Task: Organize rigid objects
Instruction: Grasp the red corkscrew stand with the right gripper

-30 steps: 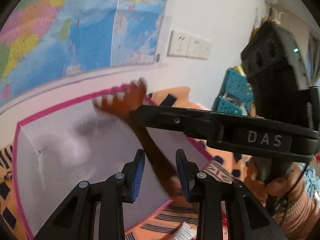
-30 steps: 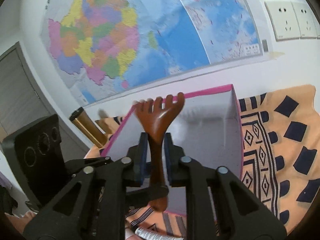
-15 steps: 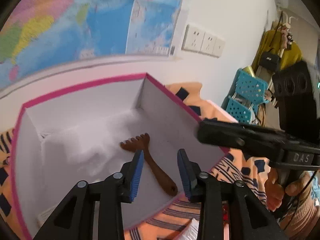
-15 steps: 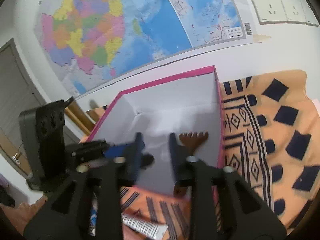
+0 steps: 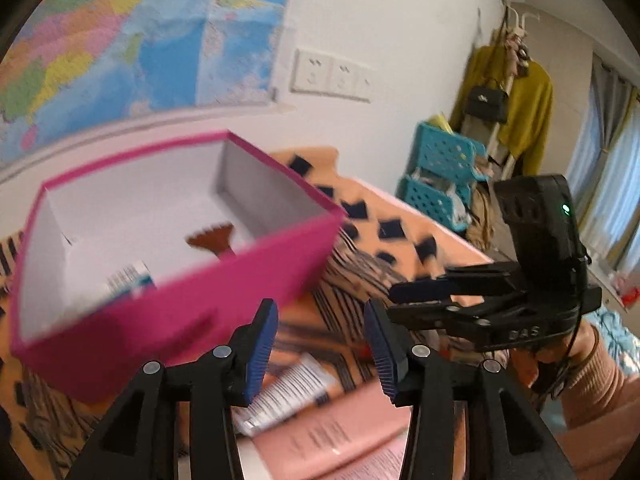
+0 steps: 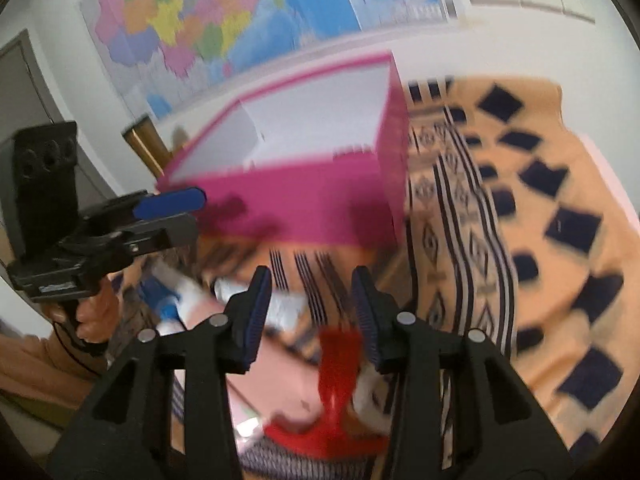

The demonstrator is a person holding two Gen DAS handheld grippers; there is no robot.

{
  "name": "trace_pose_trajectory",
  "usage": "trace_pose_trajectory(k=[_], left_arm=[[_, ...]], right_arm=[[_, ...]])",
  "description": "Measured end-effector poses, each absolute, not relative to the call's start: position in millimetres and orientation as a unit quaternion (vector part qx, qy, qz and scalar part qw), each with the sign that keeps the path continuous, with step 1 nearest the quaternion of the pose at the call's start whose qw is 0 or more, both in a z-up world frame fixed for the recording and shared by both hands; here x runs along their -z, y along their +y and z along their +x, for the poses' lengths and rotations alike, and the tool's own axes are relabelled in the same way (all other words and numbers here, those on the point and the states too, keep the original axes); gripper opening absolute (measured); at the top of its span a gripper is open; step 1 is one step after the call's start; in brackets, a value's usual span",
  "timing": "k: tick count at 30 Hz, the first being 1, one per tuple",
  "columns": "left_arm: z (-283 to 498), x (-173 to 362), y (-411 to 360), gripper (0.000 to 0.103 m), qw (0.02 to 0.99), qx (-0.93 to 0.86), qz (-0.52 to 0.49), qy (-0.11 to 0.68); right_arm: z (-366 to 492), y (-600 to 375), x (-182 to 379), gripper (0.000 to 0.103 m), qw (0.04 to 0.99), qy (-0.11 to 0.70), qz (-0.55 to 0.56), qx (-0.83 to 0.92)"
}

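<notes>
A pink box (image 5: 168, 312) with a white inside stands on the patterned cloth; it also shows in the right wrist view (image 6: 320, 204). A brown wooden hand-shaped scratcher (image 5: 212, 240) lies inside it beside a blue and white pack (image 5: 128, 282). My left gripper (image 5: 320, 348) is open and empty in front of the box, above a white tube (image 5: 288, 392) and a pink box (image 5: 332, 440). My right gripper (image 6: 312, 312) is open and empty above a red comb-like object (image 6: 336, 368). The right gripper shows in the left wrist view (image 5: 440, 300).
An orange cloth with dark diamonds (image 6: 540, 240) covers the surface. White tubes (image 6: 180, 292) lie at front left. Blue baskets (image 5: 440, 176) and hanging clothes (image 5: 516, 96) stand at the right. A wall map (image 6: 240, 20) and sockets (image 5: 332, 76) are behind.
The right gripper let go of the wooden scratcher, which now lies in the box. Both grippers have pulled back and down from the box toward the items in front.
</notes>
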State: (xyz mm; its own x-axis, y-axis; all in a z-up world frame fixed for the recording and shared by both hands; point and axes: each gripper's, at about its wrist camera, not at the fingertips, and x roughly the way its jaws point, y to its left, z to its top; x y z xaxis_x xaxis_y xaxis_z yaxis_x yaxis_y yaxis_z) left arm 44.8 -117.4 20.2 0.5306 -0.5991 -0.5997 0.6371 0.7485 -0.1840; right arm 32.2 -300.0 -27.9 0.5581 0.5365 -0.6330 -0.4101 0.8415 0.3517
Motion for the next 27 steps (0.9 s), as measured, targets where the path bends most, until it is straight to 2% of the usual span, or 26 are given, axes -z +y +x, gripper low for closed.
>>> trace_pose_trajectory(k=[7,27], left_arm=[[23,5,-131,0.046,0.857,0.365,0.037,0.360],[8,18,-128,0.046,0.852,0.362,0.022,0.377]], right_arm=[[19,-294,51,0.044,0.872,0.418,0.053,-0.249],[22,-270,65,0.043,0.869,0.437,0.005,-0.233]])
